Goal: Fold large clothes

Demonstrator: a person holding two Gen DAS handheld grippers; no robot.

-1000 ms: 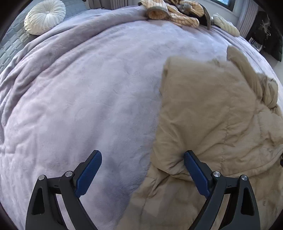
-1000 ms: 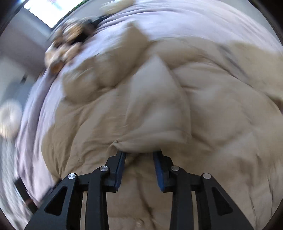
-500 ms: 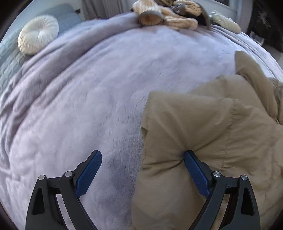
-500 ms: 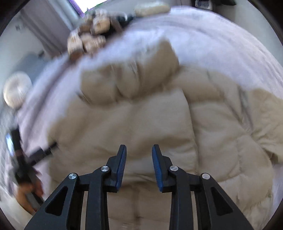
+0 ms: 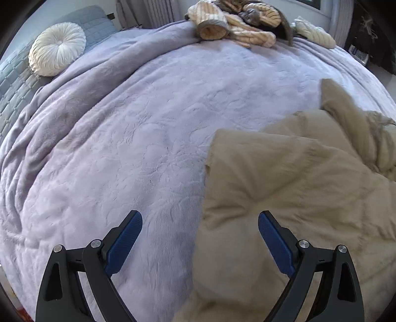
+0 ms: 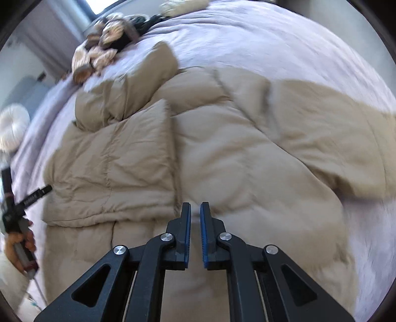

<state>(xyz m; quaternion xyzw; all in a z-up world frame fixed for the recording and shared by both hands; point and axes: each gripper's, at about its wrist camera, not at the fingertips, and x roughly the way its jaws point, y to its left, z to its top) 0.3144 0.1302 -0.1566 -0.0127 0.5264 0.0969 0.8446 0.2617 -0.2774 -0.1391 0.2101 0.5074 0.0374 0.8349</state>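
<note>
A beige quilted puffer coat (image 6: 247, 148) lies spread on the lilac bed blanket (image 5: 123, 136). One sleeve (image 6: 118, 168) is folded flat across its body. My left gripper (image 5: 200, 216) hovers wide open over the coat's (image 5: 284, 185) left edge, touching nothing. It also shows at the left edge of the right wrist view, as the left gripper (image 6: 27, 198) held in a hand (image 6: 19, 245). My right gripper (image 6: 195, 205) hangs above the middle of the coat. Its jaws are closing, nearly together, with nothing between them.
A round white cushion (image 5: 57, 48) rests on a grey-blue quilted cover at the far left. A pile of striped and dark clothes (image 5: 235, 22) sits at the bed's far edge. Bare blanket stretches left of the coat.
The right gripper let go of the sleeve end, drew back over the coat and narrowed its jaws. The sleeve now lies folded on the coat. The left gripper shifted slightly, staying open.
</note>
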